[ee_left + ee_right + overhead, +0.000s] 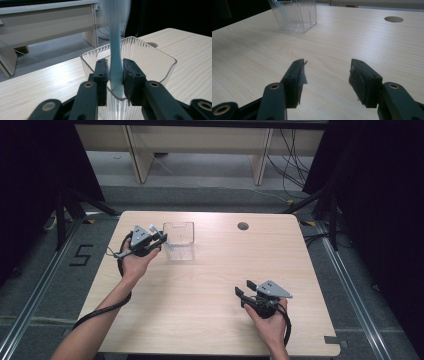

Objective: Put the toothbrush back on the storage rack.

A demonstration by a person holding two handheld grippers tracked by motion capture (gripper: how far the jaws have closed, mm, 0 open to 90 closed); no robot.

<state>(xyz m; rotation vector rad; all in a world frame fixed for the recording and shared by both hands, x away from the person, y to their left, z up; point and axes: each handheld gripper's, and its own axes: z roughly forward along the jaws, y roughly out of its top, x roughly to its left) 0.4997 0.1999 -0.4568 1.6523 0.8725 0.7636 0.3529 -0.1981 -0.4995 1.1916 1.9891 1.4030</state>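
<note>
A clear ribbed container (178,240) stands on the table's far left part; its rim (155,50) lies just beyond my left gripper (116,65). A slim light-blue stick (115,45) stands upright between that gripper's jaws, its lower end inside the container and its top blurred. The pads flank it with only a sliver of room and do not seem to press it. From above, the left gripper (156,240) sits at the container's left wall. My right gripper (243,289) rests near the front right, open and empty (327,65), facing the container (294,15) from far off.
The pale wooden table (210,310) has a round cable hole (243,226) at its far right part (393,19). Beyond the far edge stand desk legs and loose cables on a grey floor. Black curtains hang at both sides.
</note>
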